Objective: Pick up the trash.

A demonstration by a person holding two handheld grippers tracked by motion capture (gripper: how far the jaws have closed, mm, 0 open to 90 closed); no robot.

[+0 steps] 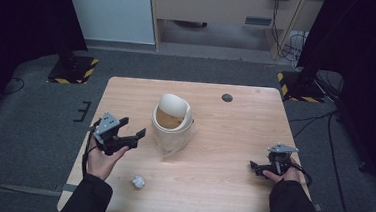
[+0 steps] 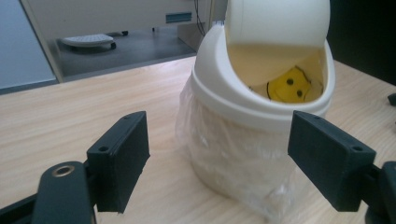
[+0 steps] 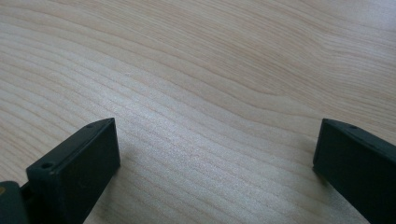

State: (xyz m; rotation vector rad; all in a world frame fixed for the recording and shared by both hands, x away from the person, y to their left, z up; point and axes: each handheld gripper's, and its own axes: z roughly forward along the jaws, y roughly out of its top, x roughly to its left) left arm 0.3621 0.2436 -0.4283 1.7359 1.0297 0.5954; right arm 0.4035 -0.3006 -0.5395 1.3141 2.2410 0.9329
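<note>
The small white bin (image 1: 172, 125) stands near the middle of the desk (image 1: 220, 188), a little toward its left edge, with a clear plastic liner (image 2: 224, 158) bulging out under its rim and its swing lid (image 2: 275, 23) tipped so the mouth is open; something yellow (image 2: 289, 86) lies inside. The left gripper (image 1: 135, 132) hovers just beside the bin on its left side, jaws spread wide and holding nothing, and in the left gripper view the bin sits between the two jaws but farther ahead. The right gripper (image 1: 255, 167) rests low near the right edge of the desk, also released, with only bare wood between its jaws. A crumpled paper ball (image 1: 138, 183) lies near the front edge, well apart from both tools. The step in hand seems to be steadying the bin. To do it well, I would bring the left jaws forward level, close on the hard body below the rim, not on the loose liner, and avoid pushing the lid.
</note>
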